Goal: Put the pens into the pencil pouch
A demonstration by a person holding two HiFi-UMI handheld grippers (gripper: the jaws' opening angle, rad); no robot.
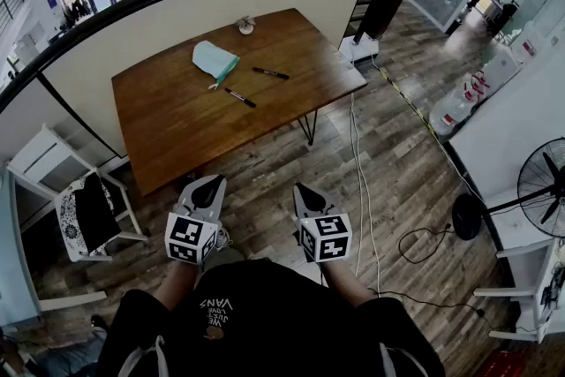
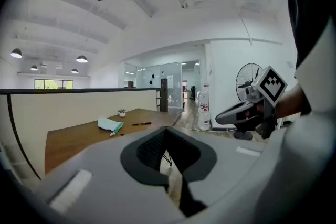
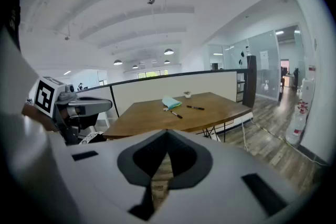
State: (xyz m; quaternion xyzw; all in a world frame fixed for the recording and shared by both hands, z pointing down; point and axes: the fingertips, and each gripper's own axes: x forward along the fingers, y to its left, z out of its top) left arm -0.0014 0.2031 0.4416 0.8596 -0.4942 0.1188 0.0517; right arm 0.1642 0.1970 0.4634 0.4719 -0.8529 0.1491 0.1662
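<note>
A teal pencil pouch lies on the far part of the wooden table. One dark pen lies to its right, and a second sits just in front of it. Both grippers hang over the wooden floor, short of the table's near edge and well away from these things. My left gripper is shut and holds nothing. My right gripper is also shut with nothing in it. The left gripper view shows the pouch and one pen. The pouch and both pens appear in the right gripper view.
A small potted plant stands at the table's far edge, before a curved partition wall. A white chair stands left of the table. A cable runs along the floor, with a floor fan at the right.
</note>
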